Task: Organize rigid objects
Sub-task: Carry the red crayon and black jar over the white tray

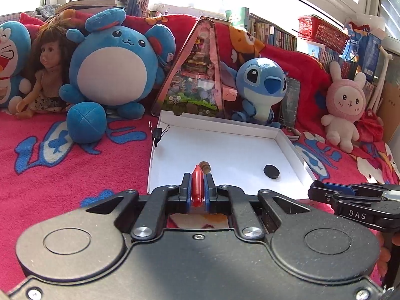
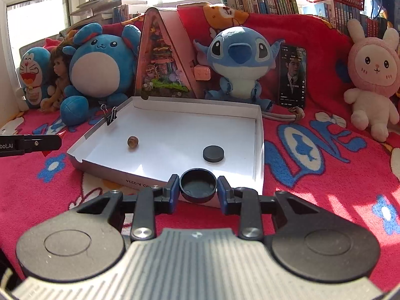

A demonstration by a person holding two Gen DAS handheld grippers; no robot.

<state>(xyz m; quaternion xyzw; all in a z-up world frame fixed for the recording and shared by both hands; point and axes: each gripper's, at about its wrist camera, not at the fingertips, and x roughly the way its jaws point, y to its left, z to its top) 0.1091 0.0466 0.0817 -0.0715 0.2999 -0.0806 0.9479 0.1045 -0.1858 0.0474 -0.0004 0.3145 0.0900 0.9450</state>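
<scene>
Left gripper (image 1: 198, 191) clenched on red piece (image 1: 197, 187), perhaps clip; right gripper (image 2: 198, 187) grasping black cap (image 2: 198, 186); carrying step; next: release both inside white box (image 2: 260, 135).

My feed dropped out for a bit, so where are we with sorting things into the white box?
Done: a black disc and a small brown ball lie in the white box. In hand: the left gripper clamps a red piece; the right gripper grips a black cap. Left: placing both in the box.
</scene>
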